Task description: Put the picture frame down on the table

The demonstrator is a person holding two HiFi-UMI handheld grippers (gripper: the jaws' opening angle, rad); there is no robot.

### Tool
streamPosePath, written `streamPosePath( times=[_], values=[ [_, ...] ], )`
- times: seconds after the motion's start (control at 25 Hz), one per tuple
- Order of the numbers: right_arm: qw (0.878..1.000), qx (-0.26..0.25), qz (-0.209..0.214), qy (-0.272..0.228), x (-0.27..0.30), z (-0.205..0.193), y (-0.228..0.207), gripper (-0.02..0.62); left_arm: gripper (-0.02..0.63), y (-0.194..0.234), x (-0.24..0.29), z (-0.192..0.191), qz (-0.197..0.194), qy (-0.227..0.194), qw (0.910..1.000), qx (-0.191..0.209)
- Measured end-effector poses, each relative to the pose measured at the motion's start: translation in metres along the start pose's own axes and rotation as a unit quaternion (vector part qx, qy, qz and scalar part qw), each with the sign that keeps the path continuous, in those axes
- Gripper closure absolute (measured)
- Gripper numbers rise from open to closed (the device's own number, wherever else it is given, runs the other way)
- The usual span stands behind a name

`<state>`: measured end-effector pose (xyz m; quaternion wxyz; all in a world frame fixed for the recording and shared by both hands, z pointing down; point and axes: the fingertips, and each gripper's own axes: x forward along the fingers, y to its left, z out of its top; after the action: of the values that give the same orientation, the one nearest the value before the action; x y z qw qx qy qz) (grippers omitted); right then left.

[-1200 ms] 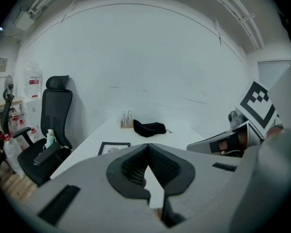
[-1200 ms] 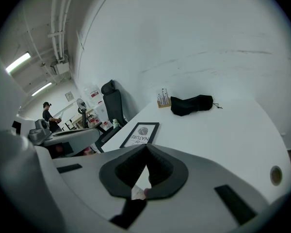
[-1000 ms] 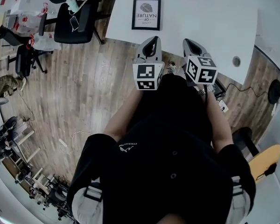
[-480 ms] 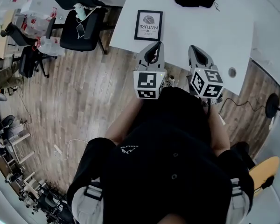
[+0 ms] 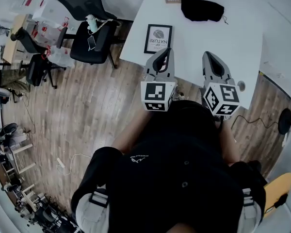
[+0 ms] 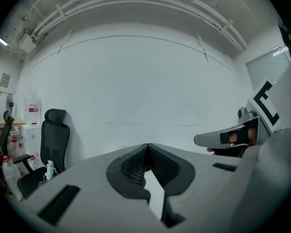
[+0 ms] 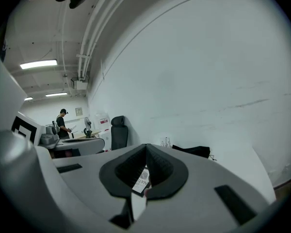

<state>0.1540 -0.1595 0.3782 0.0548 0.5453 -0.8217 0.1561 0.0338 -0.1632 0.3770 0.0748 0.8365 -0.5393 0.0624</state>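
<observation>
Holding left gripper [image 5: 165, 53] and right gripper [image 5: 210, 57] empty, jaws pressed together; I am judging the picture frame [image 5: 158, 38], lying flat on the table [image 5: 218, 38] beyond them, placed.

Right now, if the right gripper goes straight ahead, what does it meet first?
Likely the picture frame on the table, seen in line just past the right gripper's shut jaws; it may pass above it.

Left tool [image 6: 148, 148] with jaws together and empty, facing a white wall [image 6: 136, 76]; black office chair [image 6: 56, 140] at left
</observation>
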Motion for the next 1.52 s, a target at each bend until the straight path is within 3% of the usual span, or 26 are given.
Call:
streamPosePath(
  times=[0.52, 0.88, 1.52],
  values=[
    [0.996, -0.019, -0.006, -0.084, -0.029, 0.071, -0.008, 0.597, 0.600, 0.005, -0.008, 0.065, 0.011, -0.073, 0.9972, 0.013],
    [0.994, -0.026, -0.005, -0.110, -0.046, 0.095, -0.008, 0.597, 0.600, 0.006, -0.024, 0.118, 0.008, -0.140, 0.9901, -0.007],
    [0.995, -0.019, 0.009, -0.099, -0.049, 0.081, 0.012, 0.597, 0.600, 0.000, -0.036, 0.087, 0.005, -0.110, 0.9938, -0.018]
  ],
)
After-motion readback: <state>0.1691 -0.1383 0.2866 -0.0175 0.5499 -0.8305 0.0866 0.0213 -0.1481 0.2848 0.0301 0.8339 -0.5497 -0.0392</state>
